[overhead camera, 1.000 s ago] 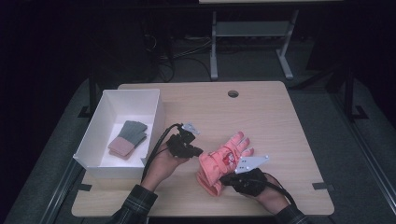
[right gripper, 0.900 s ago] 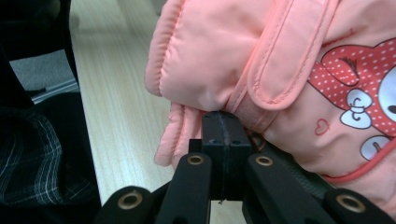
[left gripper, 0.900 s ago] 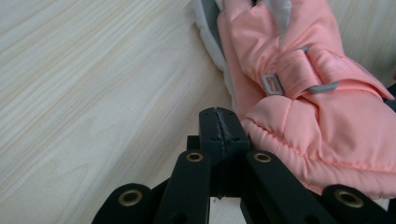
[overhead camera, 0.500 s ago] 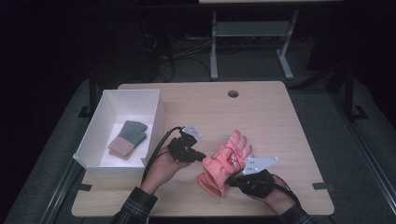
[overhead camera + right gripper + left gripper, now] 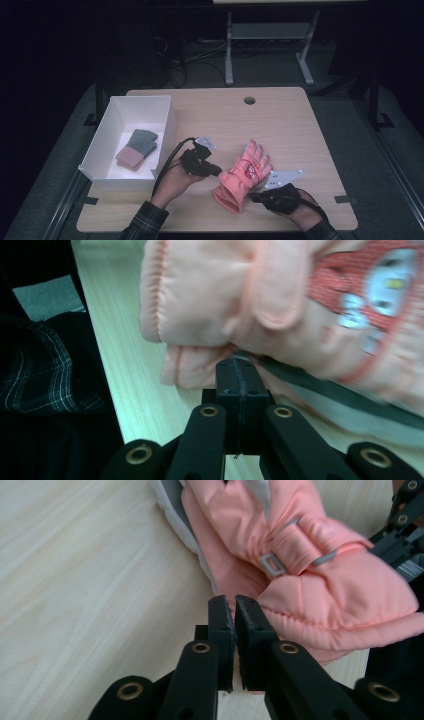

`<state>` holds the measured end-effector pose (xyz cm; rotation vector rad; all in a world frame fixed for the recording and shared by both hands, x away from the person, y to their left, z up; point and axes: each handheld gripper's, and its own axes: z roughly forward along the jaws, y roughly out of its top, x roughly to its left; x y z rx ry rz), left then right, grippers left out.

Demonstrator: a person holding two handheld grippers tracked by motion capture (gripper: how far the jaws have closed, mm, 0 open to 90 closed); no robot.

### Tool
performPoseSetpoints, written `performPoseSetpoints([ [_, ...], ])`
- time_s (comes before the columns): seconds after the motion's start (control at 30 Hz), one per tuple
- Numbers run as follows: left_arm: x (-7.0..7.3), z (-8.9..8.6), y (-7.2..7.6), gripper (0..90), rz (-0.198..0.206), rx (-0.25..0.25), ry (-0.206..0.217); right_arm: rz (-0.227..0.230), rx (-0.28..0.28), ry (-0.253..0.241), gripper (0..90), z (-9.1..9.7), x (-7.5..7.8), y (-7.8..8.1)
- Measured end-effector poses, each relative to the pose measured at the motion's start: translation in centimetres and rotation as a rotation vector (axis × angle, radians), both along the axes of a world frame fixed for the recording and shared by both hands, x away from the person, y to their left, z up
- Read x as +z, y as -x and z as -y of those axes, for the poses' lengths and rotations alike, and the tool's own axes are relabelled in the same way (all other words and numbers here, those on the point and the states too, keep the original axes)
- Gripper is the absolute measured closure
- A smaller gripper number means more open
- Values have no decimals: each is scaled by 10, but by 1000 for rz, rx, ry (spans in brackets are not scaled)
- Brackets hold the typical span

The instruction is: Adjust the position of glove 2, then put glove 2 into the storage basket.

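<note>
A pink padded glove (image 5: 245,175) lies near the table's front edge, fingers pointing away from me. My left gripper (image 5: 218,171) is at its left side. In the left gripper view the jaws (image 5: 234,602) have just been opening and stand a narrow slit apart, with their tips against the glove (image 5: 310,580) and nothing between them. My right gripper (image 5: 252,197) is at the cuff on the right. In the right gripper view its jaws (image 5: 239,365) are pressed together on a fold under the glove (image 5: 225,295), which hangs just above the wood.
A white box (image 5: 167,125) stands at the table's left and holds a grey and pink knitted glove (image 5: 137,147). The wooden table (image 5: 295,125) has a cable hole (image 5: 249,100) near its far edge. A plaid sleeve (image 5: 40,375) is close on the left in the right gripper view.
My right hand has shifted a little to the right beside the glove's cuff. The glove and my left hand have hardly moved.
</note>
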<state>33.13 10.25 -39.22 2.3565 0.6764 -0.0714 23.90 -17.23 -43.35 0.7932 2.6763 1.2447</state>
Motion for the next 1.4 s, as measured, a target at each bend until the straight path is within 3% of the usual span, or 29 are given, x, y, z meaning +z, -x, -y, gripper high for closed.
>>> performPoseSetpoints([
  [0.23, 6, -5, -4, 688, 23, 50, 16, 49, -107, -58, 900, 31, 17, -14],
  [0.33, 7, -7, -5, 603, 27, 69, 35, 68, -152, -70, 900, 35, 19, -26],
  [0.47, 10, -10, -8, 496, 37, 84, 47, 49, -179, -100, 900, 31, 16, -41],
  [0.7, 15, -6, -10, 341, 32, 70, 87, 33, -174, -12, 900, 16, -1, -47],
  [0.97, 24, 10, -17, 241, 41, 62, 133, 28, -183, 13, 900, 9, -6, -51],
  [1.17, 22, 36, -13, 193, 48, 35, 101, 26, -189, 27, 900, 7, -9, -50],
  [1.4, 2, 63, -17, 177, -1, -4, 43, 19, -191, 20, 900, 7, -9, -51],
])
